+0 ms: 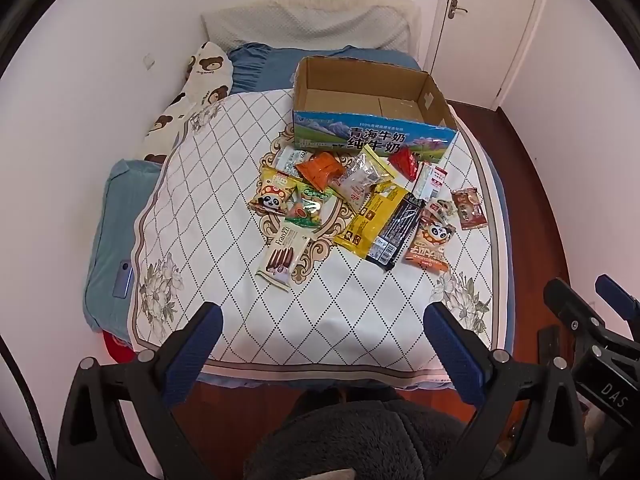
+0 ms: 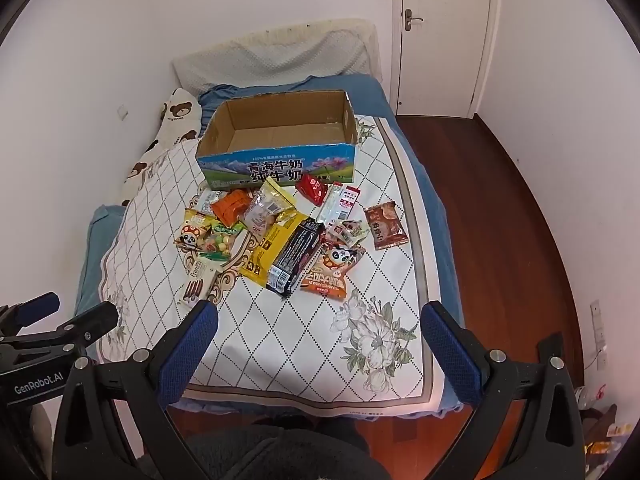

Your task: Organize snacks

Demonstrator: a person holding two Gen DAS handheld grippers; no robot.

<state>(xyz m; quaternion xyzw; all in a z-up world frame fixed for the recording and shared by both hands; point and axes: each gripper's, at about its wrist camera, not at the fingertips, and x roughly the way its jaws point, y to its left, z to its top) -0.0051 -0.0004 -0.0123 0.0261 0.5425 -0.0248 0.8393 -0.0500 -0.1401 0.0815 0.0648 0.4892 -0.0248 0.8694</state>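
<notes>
An empty open cardboard milk box (image 1: 372, 136) (image 2: 276, 164) stands on the bed behind a heap of snack packets. The heap holds a yellow bag (image 1: 374, 216) (image 2: 276, 246), a black bar packet (image 1: 400, 226) (image 2: 296, 256), an orange panda packet (image 1: 430, 246) (image 2: 332, 272), a Franzzi wafer pack (image 1: 282, 254) (image 2: 200, 284), an orange packet (image 1: 320, 168) and a brown packet (image 2: 386, 226). My left gripper (image 1: 322, 316) is open and empty above the bed's near edge. My right gripper (image 2: 320, 316) is open and empty, also short of the heap.
The bed has a quilted white cover (image 1: 240, 200) with blue bedding and a bear-print pillow (image 1: 200, 80) along the left wall. A white door (image 2: 440, 32) and dark wooden floor (image 2: 500, 220) lie to the right. A phone (image 1: 122, 278) lies on the blue bedding.
</notes>
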